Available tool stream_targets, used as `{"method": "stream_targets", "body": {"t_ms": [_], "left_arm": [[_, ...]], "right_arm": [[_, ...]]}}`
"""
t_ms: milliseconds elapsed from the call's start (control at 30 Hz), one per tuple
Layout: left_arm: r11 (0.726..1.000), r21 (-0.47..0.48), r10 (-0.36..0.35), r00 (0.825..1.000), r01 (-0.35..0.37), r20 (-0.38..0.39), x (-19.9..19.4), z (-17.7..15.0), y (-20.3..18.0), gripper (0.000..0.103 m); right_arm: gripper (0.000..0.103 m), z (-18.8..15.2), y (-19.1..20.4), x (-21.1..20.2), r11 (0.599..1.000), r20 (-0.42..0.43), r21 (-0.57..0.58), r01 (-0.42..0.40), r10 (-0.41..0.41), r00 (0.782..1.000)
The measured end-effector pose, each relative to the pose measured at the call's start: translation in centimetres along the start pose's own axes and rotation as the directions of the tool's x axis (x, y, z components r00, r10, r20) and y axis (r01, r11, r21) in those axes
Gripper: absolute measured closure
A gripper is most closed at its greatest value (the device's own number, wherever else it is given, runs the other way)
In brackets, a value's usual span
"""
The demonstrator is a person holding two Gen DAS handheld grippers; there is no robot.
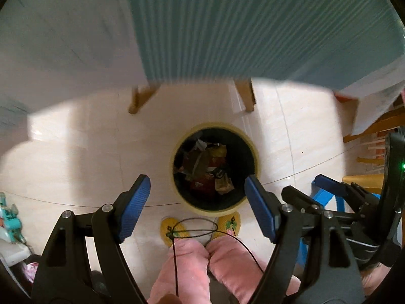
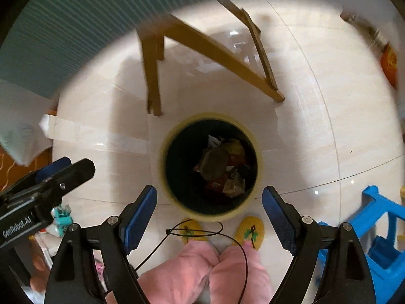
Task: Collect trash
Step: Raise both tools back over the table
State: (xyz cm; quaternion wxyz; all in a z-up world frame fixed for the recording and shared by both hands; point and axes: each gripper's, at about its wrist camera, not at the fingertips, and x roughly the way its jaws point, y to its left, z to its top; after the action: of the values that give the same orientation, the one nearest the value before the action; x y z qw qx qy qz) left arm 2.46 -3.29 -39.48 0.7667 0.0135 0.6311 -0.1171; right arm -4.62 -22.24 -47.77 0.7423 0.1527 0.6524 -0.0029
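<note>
Blue ribbed pads [image 1: 138,202] line the left tool [image 1: 197,205], whose jaws stand wide apart with nothing between them; the right tool [image 2: 210,215] is spread just as wide and equally empty. Both hang above the floor, pointing steeply down at the trash bin [image 2: 254,201], a round pale-yellow can with a dark liner that stands on the cream floor tiles [image 2: 298,136] just in front of the person's yellow slippers [image 2: 249,230] and pink trouser legs [image 2: 182,276]. Crumpled wrappers [image 2: 222,169] and paper scraps already lie in the bottom of the bin, so the drop-off step looks finished. A thin black cord [image 2: 195,233] loops across the slippers below the tools. Beyond the bin stand wooden legs [image 2: 152,76] under a teal striped cloth [image 1: 253,25]; a blue plastic stool [image 2: 377,217] sits to the right.

Next comes finding further litter. None shows clearly on the tiles here, so I judge the tools must swing away from the bin, likely up toward the counter under the cloth, before closing on anything.
</note>
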Motion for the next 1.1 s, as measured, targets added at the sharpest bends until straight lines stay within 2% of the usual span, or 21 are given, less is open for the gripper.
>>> {"method": "stream_targets", "body": {"t_ms": [200,233,333,433,500,533,633,900,1000,1067,1100], "left_arm": [[0.998,-0.004,0.061,0.993,-0.061,0.102,-13.3,2.5,-1.3,0.028],[0.997,-0.007,0.075,0.989,-0.075,0.129,-16.2,3.1,-1.7,0.028],[0.997,-0.026,0.083,0.979,-0.080,0.186,-21.5,4.5,-2.2,0.028],[0.997,-0.052,0.063,0.970,-0.052,0.237,-27.3,6.0,-2.7,0.028],[0.997,-0.058,0.068,0.962,-0.054,0.266,-29.8,6.7,-2.9,0.028],[0.996,-0.061,0.086,0.952,-0.071,0.294,-31.9,7.3,-3.2,0.028],[0.990,-0.077,0.134,0.931,-0.114,0.340,-35.4,8.5,-3.4,0.028],[0.985,-0.141,0.149,0.902,-0.099,0.406,-43.0,12.3,-2.9,0.028],[0.983,-0.150,0.161,0.882,-0.104,0.443,-44.9,14.2,-2.5,0.028],[0.981,-0.155,0.178,0.870,-0.119,0.460,-45.9,15.7,-2.0,0.028],[0.980,-0.156,0.186,0.867,-0.127,0.463,-46.2,16.5,-1.8,0.028]], "right_arm": [[0.017,2.1,3.6,-13.0,0.998,0.058,-0.054,-0.023,0.026,0.998],[0.017,2.5,4.2,-14.9,0.998,0.067,-0.063,-0.023,0.027,0.997],[0.017,4.0,5.9,-21.8,0.994,0.117,-0.102,-0.028,0.040,0.992],[0.017,5.5,7.4,-28.0,0.988,0.183,-0.149,-0.033,0.061,0.981],[0.017,6.5,8.2,-31.8,0.982,0.229,-0.184,-0.035,0.078,0.970],[0.017,7.0,8.5,-33.2,0.980,0.246,-0.197,-0.036,0.085,0.965],[0.017,8.3,9.3,-37.6,0.970,0.310,-0.243,-0.026,0.103,0.945],[0.017,13.3,12.0,-46.6,0.944,0.432,-0.330,-0.012,0.163,0.887],[0.017,15.9,13.9,-48.6,0.936,0.475,-0.352,0.022,0.159,0.866],[0.017,17.6,14.8,-49.3,0.935,0.478,-0.354,0.026,0.157,0.864],[0.017,19.0,15.3,-49.4,0.934,0.462,-0.358,0.002,0.175,0.869]]}}
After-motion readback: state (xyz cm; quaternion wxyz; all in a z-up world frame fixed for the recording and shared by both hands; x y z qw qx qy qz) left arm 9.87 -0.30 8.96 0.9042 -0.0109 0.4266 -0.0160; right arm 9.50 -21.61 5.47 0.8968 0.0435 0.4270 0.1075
